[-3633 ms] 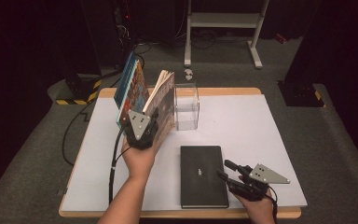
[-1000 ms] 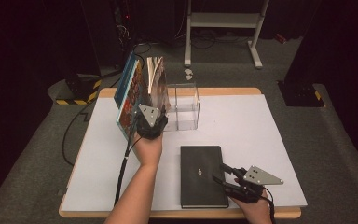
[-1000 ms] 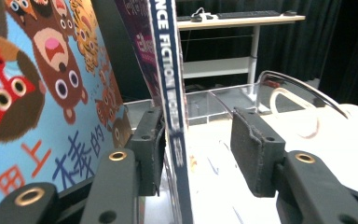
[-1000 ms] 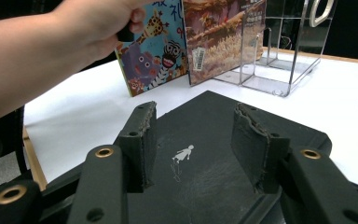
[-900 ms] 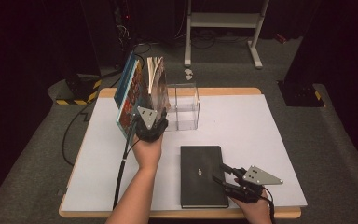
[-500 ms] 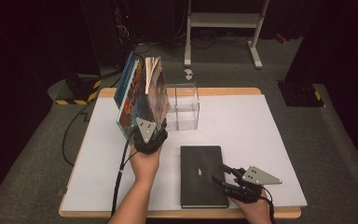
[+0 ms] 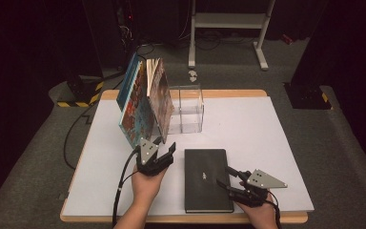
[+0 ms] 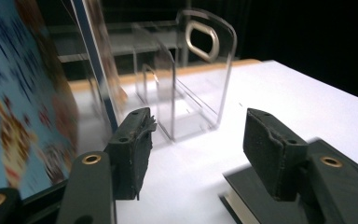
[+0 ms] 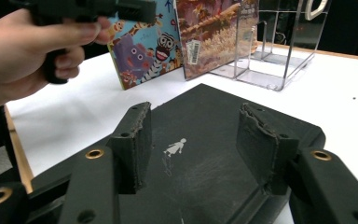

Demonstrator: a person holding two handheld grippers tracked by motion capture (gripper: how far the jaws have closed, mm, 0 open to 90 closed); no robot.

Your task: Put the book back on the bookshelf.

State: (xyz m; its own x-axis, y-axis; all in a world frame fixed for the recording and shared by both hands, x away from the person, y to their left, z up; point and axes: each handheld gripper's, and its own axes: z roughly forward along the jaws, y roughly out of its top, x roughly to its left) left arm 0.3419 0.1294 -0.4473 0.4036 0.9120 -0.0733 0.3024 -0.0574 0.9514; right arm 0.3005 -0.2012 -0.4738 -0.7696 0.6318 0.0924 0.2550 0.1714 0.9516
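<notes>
L gripper (image 7: 164, 145) sits on the white table (image 7: 267, 133), just in front of the leaning picture books (image 7: 145, 102); jaws apart, have just been opening, nothing btwn them. In the left gripper view the near book cover is blurred and cut off at the frame edge, so its print is hard to read. Clear acrylic rack (image 7: 186, 109) stands just right of the books, touching them; its walls are see-through and hard to trace. R gripper (image 7: 228, 177) hovers over the black book (image 7: 206, 177) lying flat near the front edge; jaws apart, also just opening. Can't tell if the pads touch the cover.
</notes>
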